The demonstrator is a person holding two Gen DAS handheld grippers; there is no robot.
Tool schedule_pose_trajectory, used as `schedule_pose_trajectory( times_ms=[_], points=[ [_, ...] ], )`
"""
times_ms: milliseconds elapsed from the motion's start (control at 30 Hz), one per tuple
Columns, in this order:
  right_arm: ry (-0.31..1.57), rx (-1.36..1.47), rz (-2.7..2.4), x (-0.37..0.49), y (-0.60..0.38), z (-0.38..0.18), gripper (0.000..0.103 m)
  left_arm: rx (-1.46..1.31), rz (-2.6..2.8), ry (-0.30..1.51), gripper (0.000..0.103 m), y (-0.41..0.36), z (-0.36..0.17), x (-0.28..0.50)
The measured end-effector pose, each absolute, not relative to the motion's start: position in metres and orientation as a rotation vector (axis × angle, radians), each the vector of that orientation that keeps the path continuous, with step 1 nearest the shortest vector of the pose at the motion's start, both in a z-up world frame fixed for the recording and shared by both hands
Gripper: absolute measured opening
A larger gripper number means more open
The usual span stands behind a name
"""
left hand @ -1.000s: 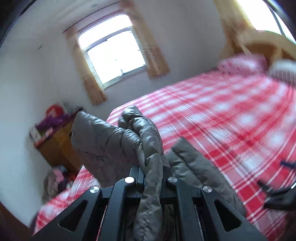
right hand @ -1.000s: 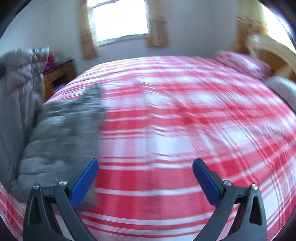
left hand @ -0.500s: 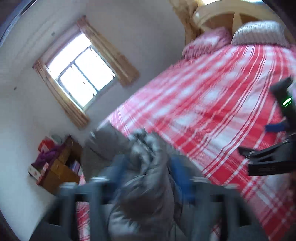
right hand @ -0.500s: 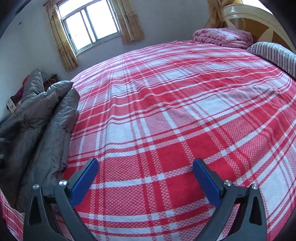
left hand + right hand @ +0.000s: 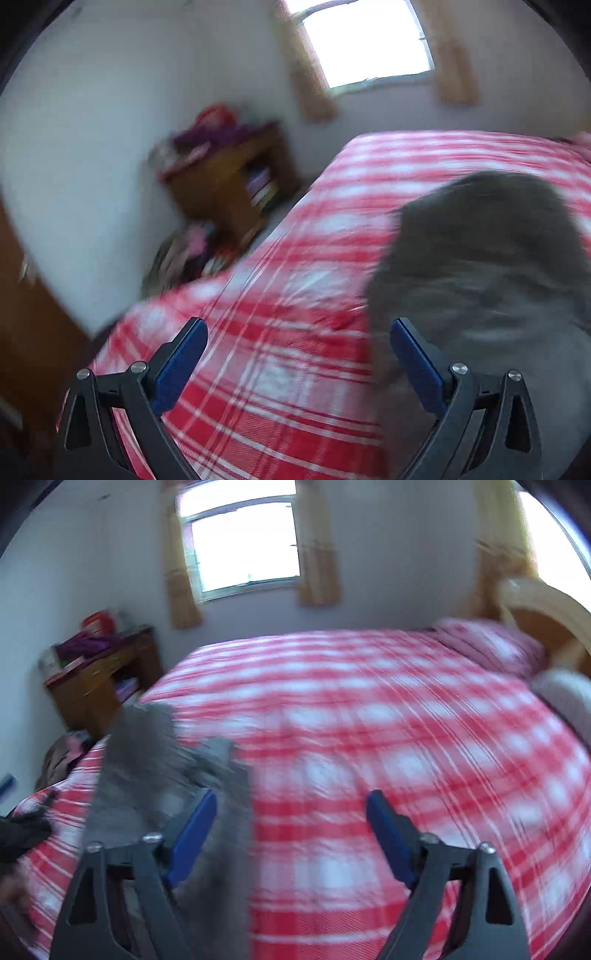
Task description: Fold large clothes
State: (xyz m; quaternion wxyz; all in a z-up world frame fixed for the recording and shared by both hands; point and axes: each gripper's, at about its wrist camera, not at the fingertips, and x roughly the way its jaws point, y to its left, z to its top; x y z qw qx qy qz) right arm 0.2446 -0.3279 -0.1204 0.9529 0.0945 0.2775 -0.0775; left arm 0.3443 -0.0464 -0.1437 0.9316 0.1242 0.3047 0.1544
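A grey quilted jacket (image 5: 480, 280) lies in a heap on the red and white checked bed (image 5: 295, 280). In the left wrist view it fills the right side. My left gripper (image 5: 299, 343) is open and empty, its right finger at the jacket's left edge. In the right wrist view the jacket (image 5: 159, 775) lies at the lower left. My right gripper (image 5: 291, 823) is open, its left finger over the jacket's edge, the rest over bare bedspread (image 5: 388, 738). Both views are blurred by motion.
A wooden bedside cabinet (image 5: 236, 184) with clutter on top stands left of the bed, under a curtained window (image 5: 243, 542). Bags lie on the floor (image 5: 184, 254) beside it. Pillows (image 5: 491, 646) and a wooden headboard (image 5: 546, 613) are at the far right.
My left gripper has let go of the jacket and opened. The jacket now lies on the bed. Both grippers have swung toward the bed's left corner, the right one closer to the jacket.
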Motion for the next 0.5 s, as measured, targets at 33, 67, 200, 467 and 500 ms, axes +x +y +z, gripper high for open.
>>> schedule_pose_trajectory(
  times_ms=[33, 67, 200, 467, 500],
  points=[
    [0.567, 0.167, -0.144, 0.257, -0.314, -0.109, 0.075, 0.218, 0.349, 0.647, 0.099, -0.035, -0.147, 0.354],
    [0.577, 0.132, -0.12, 0.276, -0.292, -0.094, 0.072, 0.178, 0.371, 0.663, 0.099, -0.025, -0.149, 0.363],
    [0.607, 0.093, -0.077, 0.331, -0.232, -0.074, 0.069, 0.08, 0.393, 0.7, 0.099, -0.009, -0.157, 0.389],
    [0.667, 0.133, -0.085, 0.396, -0.209, -0.145, 0.059, 0.043, 0.265, 0.634, 0.099, -0.026, -0.155, 0.405],
    [0.674, 0.127, -0.096, 0.393, -0.214, -0.153, 0.059, 0.045, 0.237, 0.625, 0.099, -0.035, -0.155, 0.405]
  ],
)
